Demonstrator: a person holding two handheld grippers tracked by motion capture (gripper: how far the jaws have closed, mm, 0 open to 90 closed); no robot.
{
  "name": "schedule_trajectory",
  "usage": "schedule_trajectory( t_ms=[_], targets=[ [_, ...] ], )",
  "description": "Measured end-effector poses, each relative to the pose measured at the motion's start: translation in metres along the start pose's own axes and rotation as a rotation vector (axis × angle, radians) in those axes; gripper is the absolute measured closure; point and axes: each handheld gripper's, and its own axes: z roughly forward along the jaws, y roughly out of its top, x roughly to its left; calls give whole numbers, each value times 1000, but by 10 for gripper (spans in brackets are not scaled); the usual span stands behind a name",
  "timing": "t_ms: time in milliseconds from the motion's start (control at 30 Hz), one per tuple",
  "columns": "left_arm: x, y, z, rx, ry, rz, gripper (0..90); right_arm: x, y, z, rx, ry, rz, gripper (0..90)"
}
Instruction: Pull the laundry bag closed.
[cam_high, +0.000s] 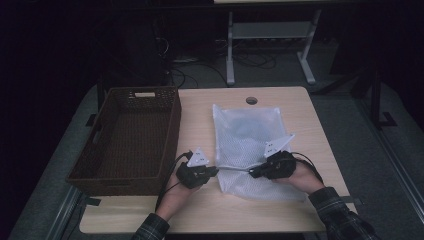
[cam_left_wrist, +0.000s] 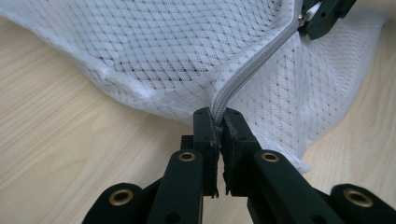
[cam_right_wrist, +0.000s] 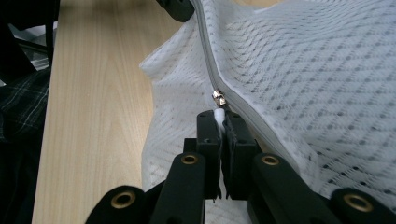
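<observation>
Mesh bag (cam_high: 247, 145) flat on table (cam_high: 200, 210), basket (cam_high: 131, 137) at its 9 o'clock. Zipper (cam_left_wrist: 252, 70) along near edge reads closed between grippers; whether being opened or just closed, cannot tell.

Left gripper (cam_high: 216, 171) clenched on zipper end fabric, at bag's 7 o'clock corner.

Right gripper (cam_high: 251, 172) clamped on white pull tab (cam_right_wrist: 218, 114), slider (cam_right_wrist: 218, 99) just beyond the jaws, near 5 o'clock.

Zipper taut between them. Bag not yet in basket.
</observation>
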Motion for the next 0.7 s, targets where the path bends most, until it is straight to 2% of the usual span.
schedule_trajectory(
  t_ms=[700],
  targets=[
    [2, -1, -1, 3, 8, -12, 857, -5, -12, -14, -7, -19, 28, 861]
  ],
)
